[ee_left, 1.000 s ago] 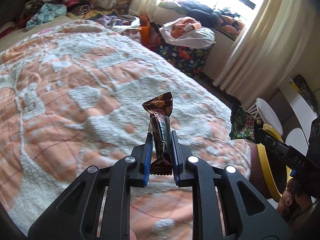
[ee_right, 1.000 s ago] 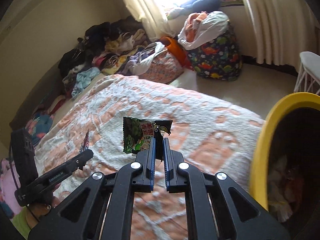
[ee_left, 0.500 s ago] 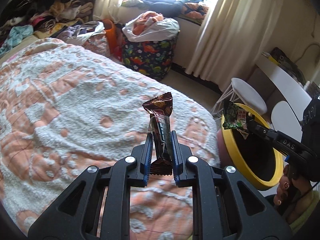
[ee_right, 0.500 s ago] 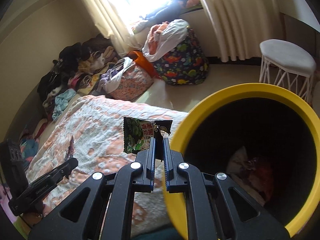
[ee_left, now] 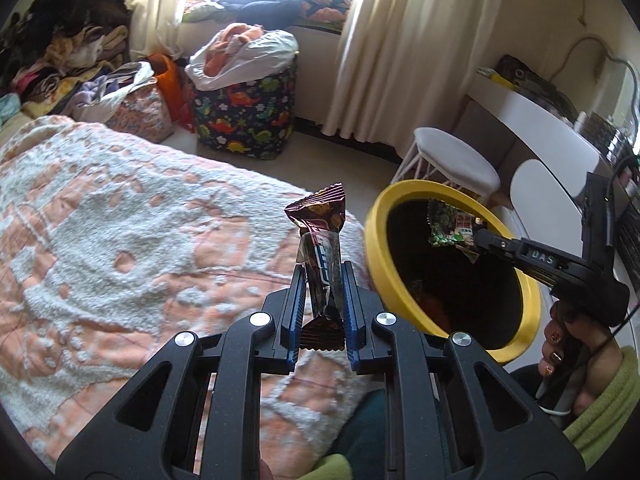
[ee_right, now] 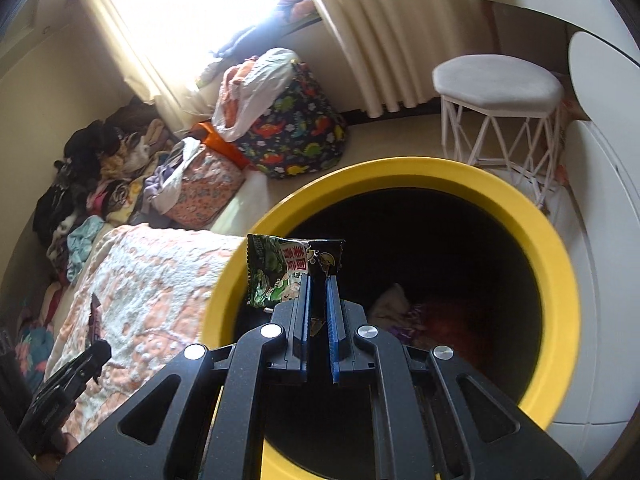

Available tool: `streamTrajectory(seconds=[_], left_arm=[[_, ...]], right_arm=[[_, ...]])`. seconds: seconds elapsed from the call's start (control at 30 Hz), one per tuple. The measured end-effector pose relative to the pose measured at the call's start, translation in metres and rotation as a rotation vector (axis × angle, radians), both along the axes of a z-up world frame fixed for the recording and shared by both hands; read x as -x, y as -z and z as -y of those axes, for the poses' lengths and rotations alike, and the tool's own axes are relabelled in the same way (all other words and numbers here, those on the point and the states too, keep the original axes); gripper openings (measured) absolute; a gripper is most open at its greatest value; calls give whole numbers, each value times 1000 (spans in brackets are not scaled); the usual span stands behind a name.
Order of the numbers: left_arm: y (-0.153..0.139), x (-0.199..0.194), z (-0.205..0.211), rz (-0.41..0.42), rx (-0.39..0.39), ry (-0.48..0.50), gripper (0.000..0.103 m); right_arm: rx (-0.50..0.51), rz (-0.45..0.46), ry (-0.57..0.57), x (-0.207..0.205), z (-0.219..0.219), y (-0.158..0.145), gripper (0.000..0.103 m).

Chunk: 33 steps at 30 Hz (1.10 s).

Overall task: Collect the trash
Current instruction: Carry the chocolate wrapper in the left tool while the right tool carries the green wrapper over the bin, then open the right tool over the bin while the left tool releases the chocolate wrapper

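Bedside yellow bin (ee_right: 558, 280): right-wrist view alone shows contents.

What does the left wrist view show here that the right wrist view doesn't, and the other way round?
Only the left wrist view shows the brown candy wrapper face-on between the left gripper fingers, plus the hand holding the right gripper.

Only the right wrist view shows the trash lying at the bottom of the yellow bin, and the stool's white wire legs.

Both show the green snack packet held over the bin, the bedspread, the dinosaur-print bag and the curtains.
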<state>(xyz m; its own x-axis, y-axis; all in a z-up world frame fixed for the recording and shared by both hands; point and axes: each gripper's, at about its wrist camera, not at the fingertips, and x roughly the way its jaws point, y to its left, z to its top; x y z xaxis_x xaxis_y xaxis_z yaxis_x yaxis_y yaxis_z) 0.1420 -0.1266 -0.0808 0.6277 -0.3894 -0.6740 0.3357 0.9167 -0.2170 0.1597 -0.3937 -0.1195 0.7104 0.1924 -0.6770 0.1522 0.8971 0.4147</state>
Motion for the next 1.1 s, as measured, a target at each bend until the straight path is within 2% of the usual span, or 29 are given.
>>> streamTrajectory(seconds=[0.43, 0.47, 0.53, 0.63, 0.67, 0.73, 0.77, 0.8, 0.87, 0.93, 0.97, 1.03, 1.1], left_arm=[[12, -5, 88, -16, -50, 184, 12], [14, -7, 96, -21, -54, 197, 12], [19, -11, 107, -40, -53, 221, 12], [25, -15, 122, -61, -52, 244, 13], [27, -16, 125, -65, -58, 246, 15], [29, -18, 130, -70, -68, 243, 26], [29, -19, 131, -69, -72, 234, 39], [29, -18, 131, -67, -70, 229, 47], [27, -18, 127, -61, -66, 215, 54], [24, -18, 122, -55, -64, 196, 68], [23, -18, 118, -55, -61, 187, 69], [20, -17, 108, -53, -54, 158, 78], [15, -17, 98, -46, -46, 132, 78]], right_arm=[[-27, -43, 119, 17, 47, 4, 11], [-28, -43, 125, 19, 49, 3, 13], [-36, -42, 145, 25, 55, 2, 26], [-35, -34, 162, 31, 62, -3, 33], [-33, -30, 166, 33, 64, -5, 34], [-29, -21, 170, 37, 65, -9, 43], [-24, -16, 173, 39, 65, -12, 45], [-18, -8, 170, 41, 64, -14, 49], [-3, -1, 163, 44, 63, -18, 52], [21, 8, 152, 46, 59, -22, 59], [35, 14, 146, 48, 56, -24, 61], [58, 30, 133, 50, 50, -28, 66], [81, 58, 117, 56, 43, -32, 74]])
